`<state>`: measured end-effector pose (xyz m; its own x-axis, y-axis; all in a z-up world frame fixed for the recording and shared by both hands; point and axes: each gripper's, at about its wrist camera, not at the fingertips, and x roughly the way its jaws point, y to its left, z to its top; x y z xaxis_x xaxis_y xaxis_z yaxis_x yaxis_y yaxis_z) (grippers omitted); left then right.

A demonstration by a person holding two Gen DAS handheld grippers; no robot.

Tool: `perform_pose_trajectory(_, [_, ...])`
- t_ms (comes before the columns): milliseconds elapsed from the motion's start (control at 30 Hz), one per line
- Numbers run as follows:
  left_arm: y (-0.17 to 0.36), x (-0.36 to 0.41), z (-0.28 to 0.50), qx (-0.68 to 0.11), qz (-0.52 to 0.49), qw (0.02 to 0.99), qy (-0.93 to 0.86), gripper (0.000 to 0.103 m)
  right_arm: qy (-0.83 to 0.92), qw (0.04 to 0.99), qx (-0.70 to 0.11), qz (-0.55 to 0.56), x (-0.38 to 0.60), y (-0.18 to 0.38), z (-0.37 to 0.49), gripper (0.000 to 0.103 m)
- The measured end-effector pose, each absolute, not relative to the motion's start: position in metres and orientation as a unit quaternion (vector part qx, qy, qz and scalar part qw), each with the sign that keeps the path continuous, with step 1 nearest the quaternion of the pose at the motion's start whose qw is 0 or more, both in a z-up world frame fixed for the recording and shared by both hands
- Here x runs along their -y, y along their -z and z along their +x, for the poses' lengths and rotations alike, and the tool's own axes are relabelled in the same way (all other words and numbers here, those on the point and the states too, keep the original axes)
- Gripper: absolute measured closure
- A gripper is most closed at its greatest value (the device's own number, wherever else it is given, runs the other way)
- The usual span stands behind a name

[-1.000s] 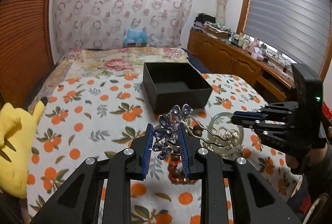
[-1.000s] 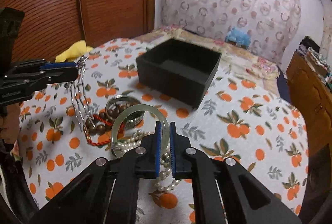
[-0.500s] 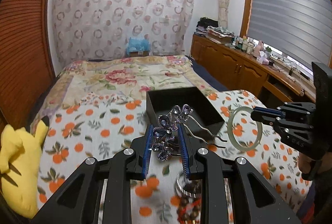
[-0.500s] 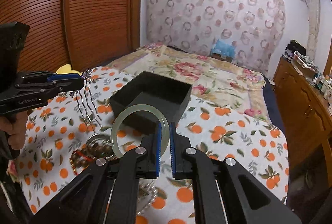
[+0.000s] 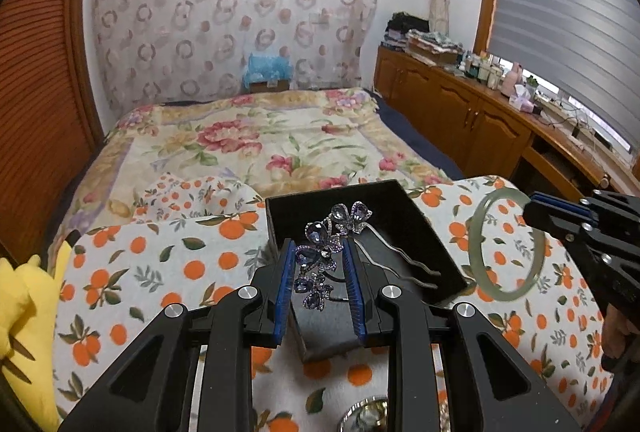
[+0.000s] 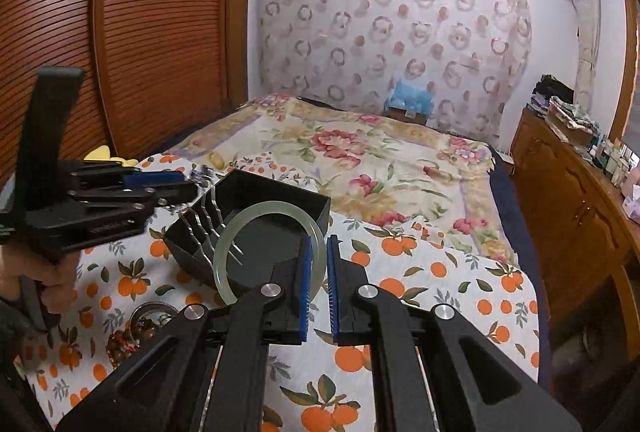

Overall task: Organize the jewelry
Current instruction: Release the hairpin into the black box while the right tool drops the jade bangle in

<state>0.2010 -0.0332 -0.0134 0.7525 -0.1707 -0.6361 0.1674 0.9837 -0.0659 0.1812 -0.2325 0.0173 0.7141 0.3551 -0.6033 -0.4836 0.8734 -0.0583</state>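
My left gripper (image 5: 319,272) is shut on a purple jewelled hair comb (image 5: 320,252), whose silver prongs (image 5: 404,264) hang over the open black box (image 5: 408,204). My right gripper (image 6: 318,272) is shut on a pale green jade bangle (image 6: 240,232), held in the air above the near edge of the black box (image 6: 280,200). In the left wrist view the bangle (image 5: 480,272) and the right gripper (image 5: 560,216) hover just right of the box. In the right wrist view the left gripper (image 6: 176,188) and the comb's prongs (image 6: 208,228) are over the box's left corner.
The box sits on an orange-print cloth (image 5: 160,272) on a bed. More jewellery lies on the cloth: wooden beads (image 6: 128,336) and a silver bangle (image 5: 364,412). A yellow plush toy (image 5: 20,312) lies at the left. A wooden cabinet (image 6: 580,200) runs along the right.
Both grippers have lifted their pieces off the jewellery pile and moved forward to the black box. The comb's prongs and the bangle now hang over the box.
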Motion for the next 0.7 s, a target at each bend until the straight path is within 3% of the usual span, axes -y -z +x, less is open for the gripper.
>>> perform_pose_trajectory(333, [0.019, 0.034, 0.209, -0.344, -0.006, 0.935, 0.088, 0.081, -0.222, 0.919, -0.307, -0.105, 0.222, -0.006, 0.200, 0.094])
perform_pose_trajectory(700, [0.016, 0.017, 0.157, -0.345, 0.016, 0.933, 0.098, 0.080, -0.230, 0.912, -0.316, -0.126, 0.187, 0.016, 0.217, 0.094])
